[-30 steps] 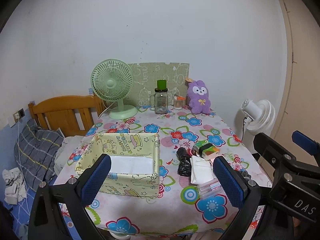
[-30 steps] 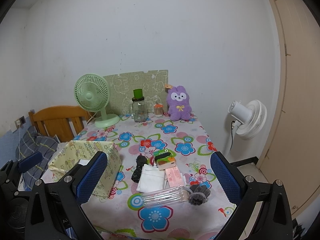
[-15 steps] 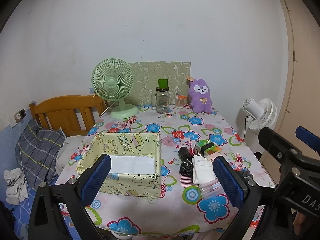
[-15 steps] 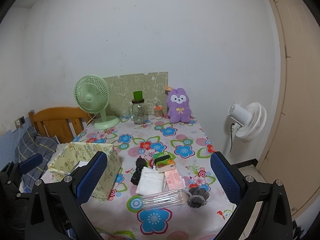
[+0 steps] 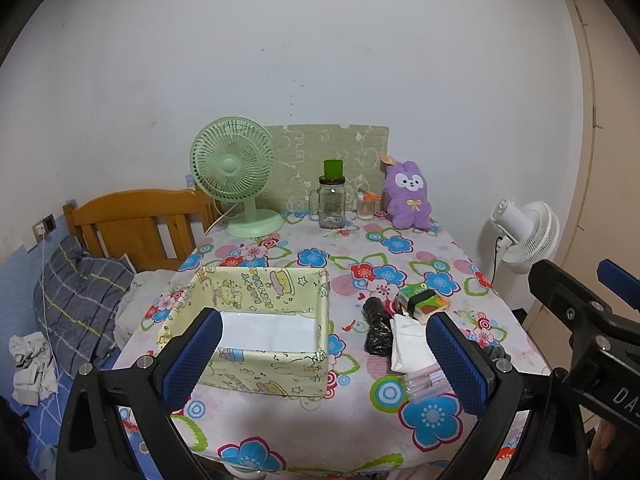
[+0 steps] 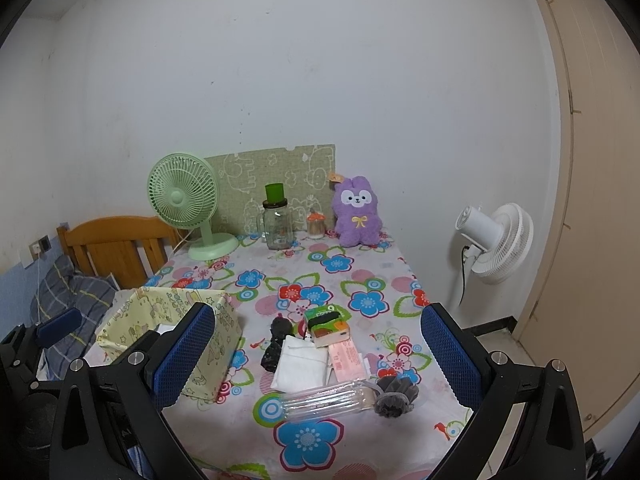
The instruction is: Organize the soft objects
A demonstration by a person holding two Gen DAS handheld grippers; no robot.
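Both grippers have drawn back a little over the last second, so the table looks slightly smaller in each wrist view; nothing on it has shifted. The left gripper (image 5: 322, 360) hangs before the table's near edge with its blue pads wide apart and nothing between them. The right gripper (image 6: 318, 354) is likewise spread wide and empty; its body shows at the right of the left wrist view, where the letters "DAS" can be read on it.

On the floral tablecloth (image 6: 308, 446), a yellow fabric box (image 5: 264, 332) printed with cartoon figures stands at the near left, white base showing, with lettering too small to read. To its right lies one cluster of small things: one black bundle (image 6: 276, 344), one folded white cloth (image 6: 300, 366), one green-and-orange tissue pack (image 6: 328, 322) with a black band across it, one pink packet (image 6: 348, 360) whose print is illegible, one clear plastic pouch (image 6: 326, 402) near the front edge, and one grey scrunchie (image 6: 396, 394) touching its right end.

Along the far edge stand one green desk fan (image 5: 236, 180), one glass jar (image 5: 332, 204) with a green cup on its lid, one small cotton-swab jar (image 5: 366, 206) and one purple plush toy (image 5: 408, 196). A white floor fan (image 6: 496, 240) stands beyond the right edge.
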